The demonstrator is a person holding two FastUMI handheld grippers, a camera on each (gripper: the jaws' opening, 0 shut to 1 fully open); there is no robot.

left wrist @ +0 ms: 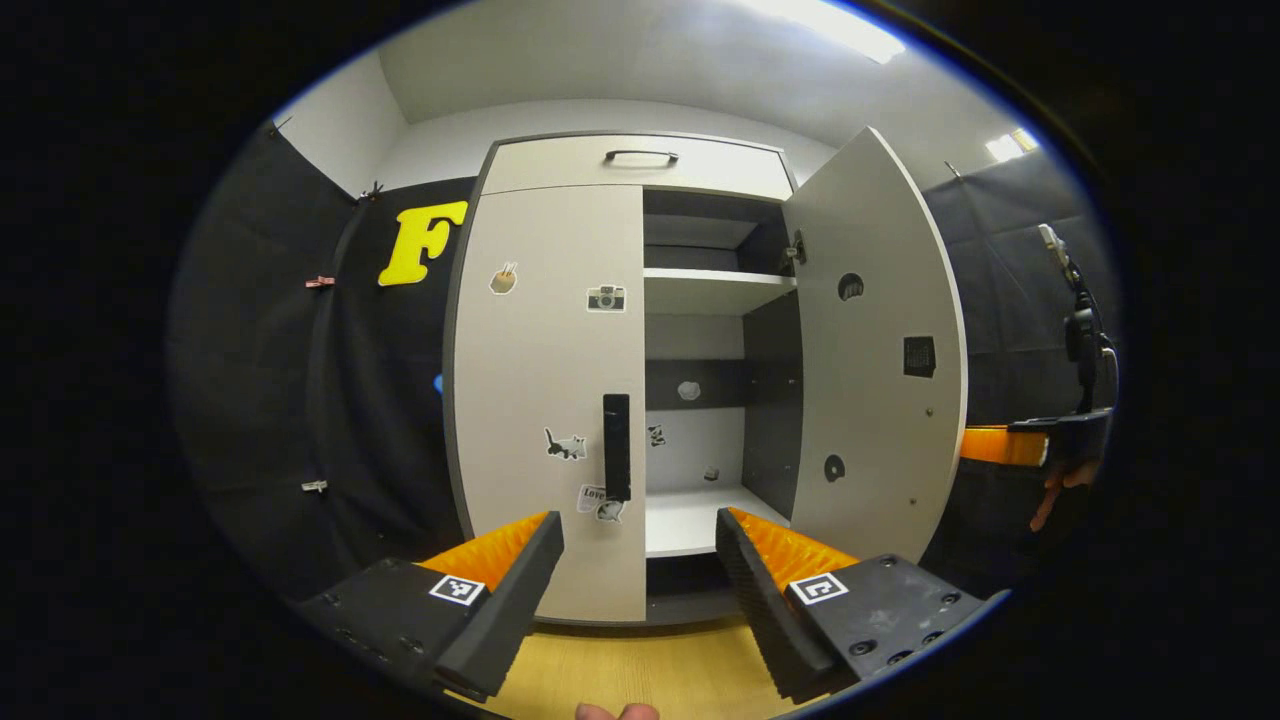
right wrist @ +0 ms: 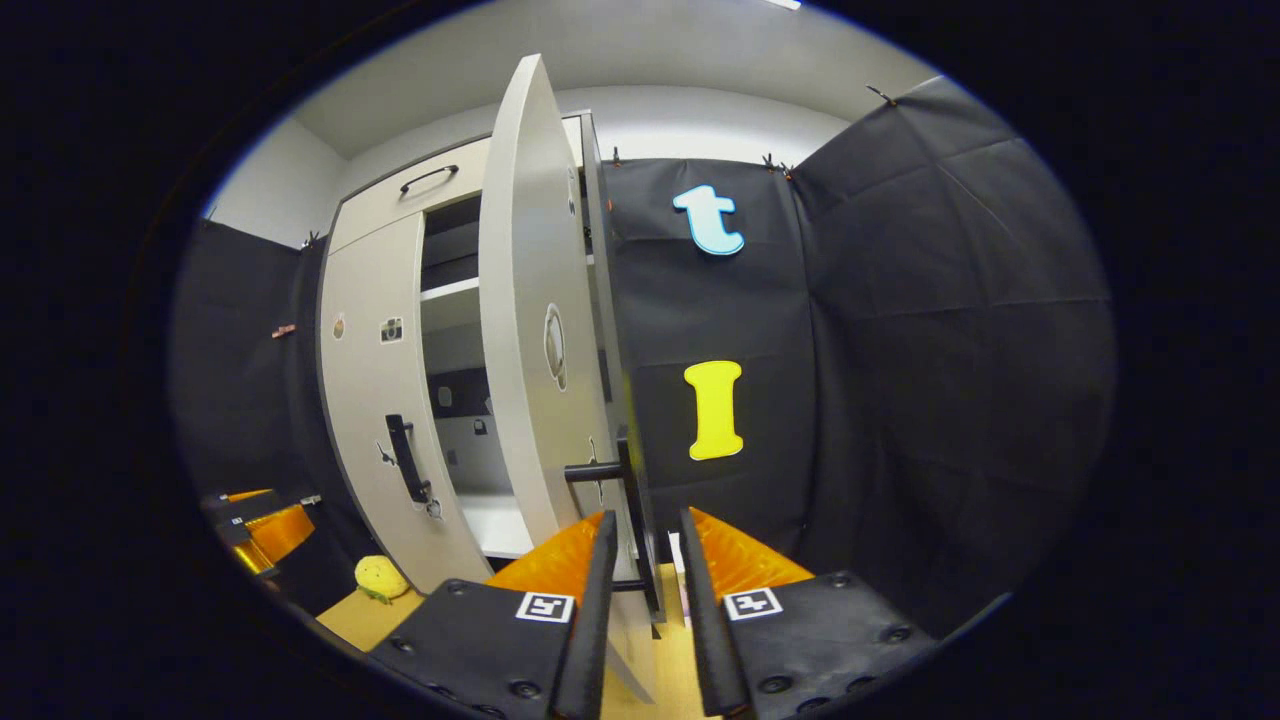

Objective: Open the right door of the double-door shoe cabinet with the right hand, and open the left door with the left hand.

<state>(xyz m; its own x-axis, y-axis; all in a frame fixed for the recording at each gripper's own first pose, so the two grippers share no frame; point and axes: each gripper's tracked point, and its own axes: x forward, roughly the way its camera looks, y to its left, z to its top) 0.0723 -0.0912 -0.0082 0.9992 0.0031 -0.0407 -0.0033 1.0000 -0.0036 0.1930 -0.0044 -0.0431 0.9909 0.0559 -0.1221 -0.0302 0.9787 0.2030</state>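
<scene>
Both grippers near the shoe cabinet; right door open, left door shut.

Right gripper (right wrist: 645,560) is seen with jaws narrow around the right door's handle (right wrist: 640,520); firm contact cannot be told. Left gripper (left wrist: 640,560) is held with jaws wide, short of the left door's handle (left wrist: 617,446). That bar should be centred between the jaws before closing, then pulled along the hinge arc. Wooden floor (left wrist: 650,670) below; dark cloth walls around.
</scene>
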